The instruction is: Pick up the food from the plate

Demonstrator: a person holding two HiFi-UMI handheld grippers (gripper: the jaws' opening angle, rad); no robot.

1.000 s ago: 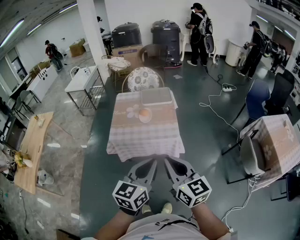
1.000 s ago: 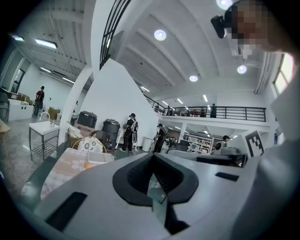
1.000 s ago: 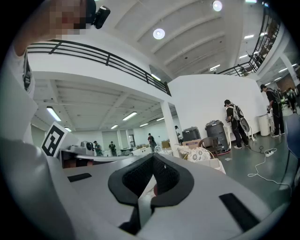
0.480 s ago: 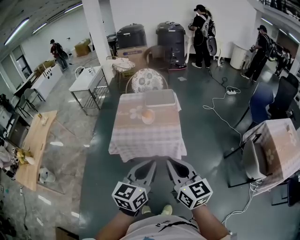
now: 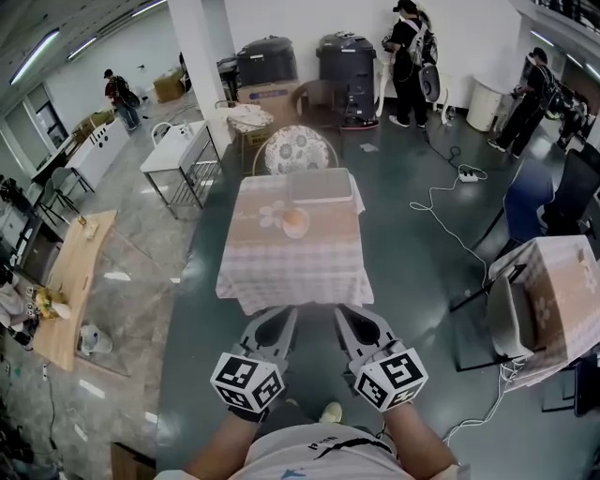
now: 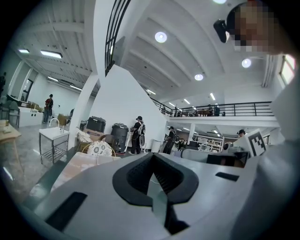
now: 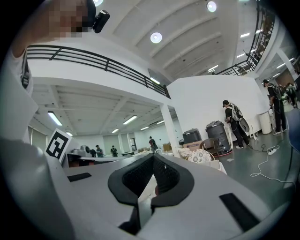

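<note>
The cloth-covered table stands ahead of both grippers, its near edge just past their tips. The left gripper and right gripper sit side by side, each with jaws pressed together and nothing between them. On the table's far end lies a grey tray. Nearer them, a plate carries the orange food, well apart from both.

Large hall. Dark glossy grey-green floor, white walls, white square pillar. Square table under pale checked cloth mid-floor; round-backed floral-patterned chair behind it. Two big dark lidded bins against far wall. White metal-framed table and bare wooden tabletop at left. White power strip with trailing cable at right. Black-railed mezzanine, round ceiling lamps overhead.
</note>
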